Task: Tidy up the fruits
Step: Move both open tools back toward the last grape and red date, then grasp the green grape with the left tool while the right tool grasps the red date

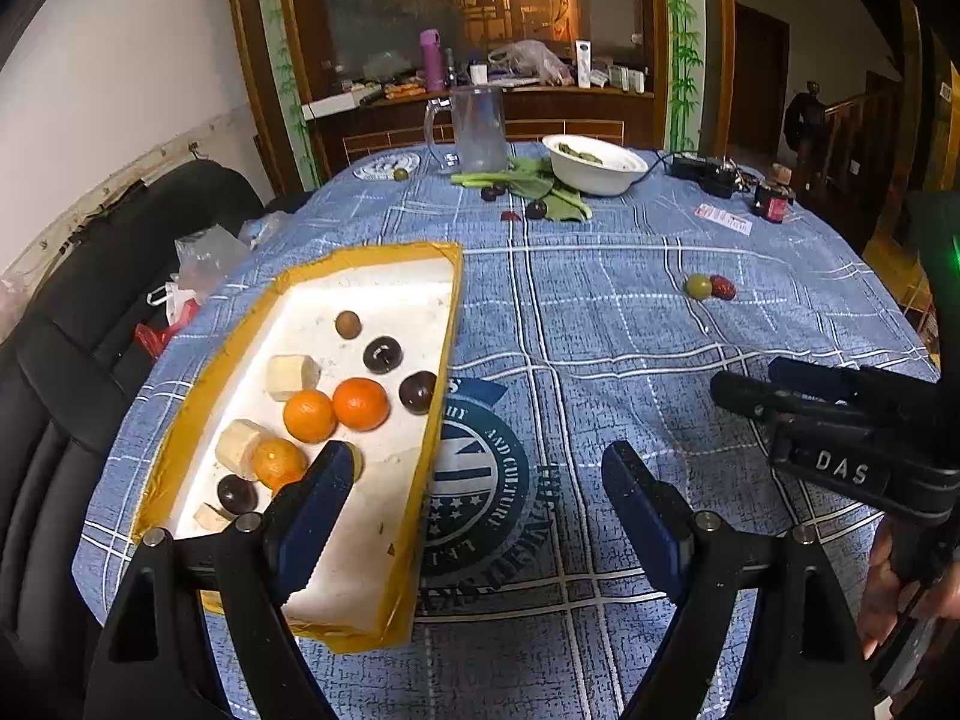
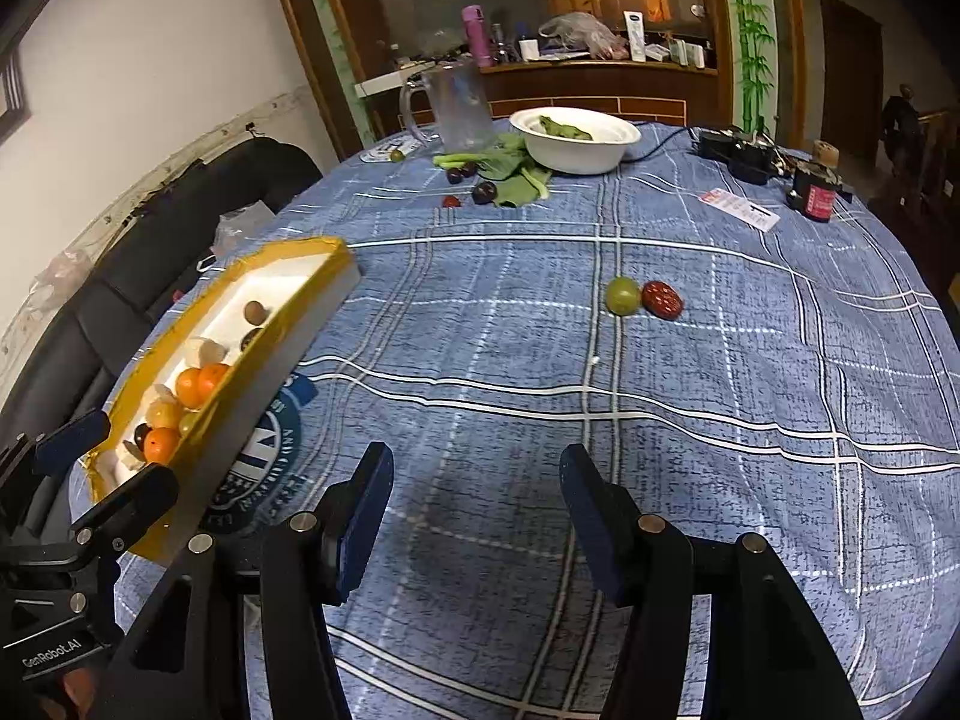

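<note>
Fruit already gathered in the foam tray sits under the spread, empty left hand-held gripper, while the right hand-held gripper, also spread, faces the green fruit and red date ahead, likely next.

Fruits in tray, green fruit, red date loose

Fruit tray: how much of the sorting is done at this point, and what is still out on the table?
Done: the foam tray already holds oranges, dark plums and pale chunks. In hand: nothing; the left gripper and right gripper both have open, empty jaws. Left: a green fruit beside a red date mid-table, plus dark plums near the white bowl.
</note>
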`<state>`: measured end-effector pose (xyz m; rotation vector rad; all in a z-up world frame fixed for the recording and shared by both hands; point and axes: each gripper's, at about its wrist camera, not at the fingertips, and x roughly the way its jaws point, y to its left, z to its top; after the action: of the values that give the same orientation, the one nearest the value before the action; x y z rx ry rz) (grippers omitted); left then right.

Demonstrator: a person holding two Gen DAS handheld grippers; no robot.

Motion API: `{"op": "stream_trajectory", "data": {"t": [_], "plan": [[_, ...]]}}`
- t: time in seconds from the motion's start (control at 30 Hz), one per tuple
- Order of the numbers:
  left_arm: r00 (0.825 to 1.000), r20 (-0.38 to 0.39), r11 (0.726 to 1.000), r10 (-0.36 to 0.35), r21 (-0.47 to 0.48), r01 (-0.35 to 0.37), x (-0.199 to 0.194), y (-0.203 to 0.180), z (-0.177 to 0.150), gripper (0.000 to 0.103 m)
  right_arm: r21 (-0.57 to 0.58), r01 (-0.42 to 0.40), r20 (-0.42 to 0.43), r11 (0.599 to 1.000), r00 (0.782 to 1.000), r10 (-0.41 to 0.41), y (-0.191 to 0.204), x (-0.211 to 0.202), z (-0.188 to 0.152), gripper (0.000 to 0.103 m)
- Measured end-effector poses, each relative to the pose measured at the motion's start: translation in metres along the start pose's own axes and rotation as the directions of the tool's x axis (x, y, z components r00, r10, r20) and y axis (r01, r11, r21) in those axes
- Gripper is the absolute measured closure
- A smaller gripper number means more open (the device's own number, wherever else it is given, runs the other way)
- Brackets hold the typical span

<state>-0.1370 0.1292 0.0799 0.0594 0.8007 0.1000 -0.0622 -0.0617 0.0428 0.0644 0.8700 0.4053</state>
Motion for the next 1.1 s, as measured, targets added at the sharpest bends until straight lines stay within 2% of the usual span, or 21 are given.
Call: {"op": "stream_trajectory", "data": {"t": [0.07, 0.23, 0.43, 0.6, 0.67, 0.7, 0.73, 0.8, 0.87, 0.97, 1.07, 1.1], "plan": [[1.0, -0.017, 1.0, -0.01, 0.002, 0.01, 0.005, -0.001, 0.003, 0.019, 0.01, 0.005, -0.007, 1.0, 1.0, -0.005, -0.006, 0.001, 0.0, 0.041], [0.995, -0.023, 0.995, -0.098, -0.029, 0.098, 0.011, -0.001, 0.027, 0.019, 0.069, 0.024, -0.002, 0.997, 1.0, -0.024, -0.037, 0.0, 0.009, 0.041], [0.979, -0.028, 0.979, -0.2, -0.055, 0.198, 0.038, -0.02, 0.056, 0.019, 0.166, 0.113, 0.033, 0.98, 0.992, -0.12, -0.091, 0.01, 0.034, 0.041], [0.95, -0.094, 0.95, -0.296, -0.127, 0.284, 0.087, -0.035, 0.071, 0.019, 0.139, 0.153, 0.036, 0.978, 0.987, -0.16, -0.103, 0.042, 0.058, 0.042], [0.944, -0.084, 0.941, -0.319, -0.147, 0.304, 0.093, -0.035, 0.071, 0.019, 0.116, 0.181, 0.028, 0.977, 0.982, -0.186, -0.105, 0.053, 0.064, 0.044], [0.944, -0.07, 0.94, -0.321, -0.147, 0.309, 0.094, -0.034, 0.072, 0.019, 0.101, 0.194, 0.019, 0.976, 0.98, -0.197, -0.105, 0.059, 0.067, 0.049], [0.946, -0.051, 0.94, -0.321, -0.142, 0.311, 0.094, -0.034, 0.073, 0.019, 0.085, 0.196, 0.007, 0.977, 0.98, -0.197, -0.106, 0.066, 0.069, 0.052], [0.948, -0.031, 0.941, -0.317, -0.136, 0.31, 0.095, -0.033, 0.075, 0.024, 0.067, 0.174, -0.011, 0.982, 0.985, -0.174, -0.107, 0.077, 0.071, 0.053], [0.947, -0.016, 0.938, -0.32, -0.146, 0.314, 0.099, -0.03, 0.081, 0.024, 0.055, 0.17, -0.015, 0.984, 0.985, -0.169, -0.106, 0.083, 0.072, 0.053], [0.948, -0.021, 0.936, -0.319, -0.167, 0.311, 0.109, -0.03, 0.089, 0.024, 0.062, 0.126, 0.006, 0.99, 0.992, -0.126, -0.108, 0.084, 0.075, 0.053], [0.939, -0.036, 0.918, -0.342, -0.226, 0.325, 0.124, -0.03, 0.098, 0.024, 0.04, 0.099, 0.012, 0.994, 0.995, -0.099, -0.105, 0.085, 0.075, 0.054], [0.936, -0.037, 0.913, -0.351, -0.237, 0.333, 0.127, -0.032, 0.1, 0.024, 0.03, 0.067, 0.005, 0.997, 0.998, -0.068, -0.104, 0.086, 0.074, 0.06]]}}
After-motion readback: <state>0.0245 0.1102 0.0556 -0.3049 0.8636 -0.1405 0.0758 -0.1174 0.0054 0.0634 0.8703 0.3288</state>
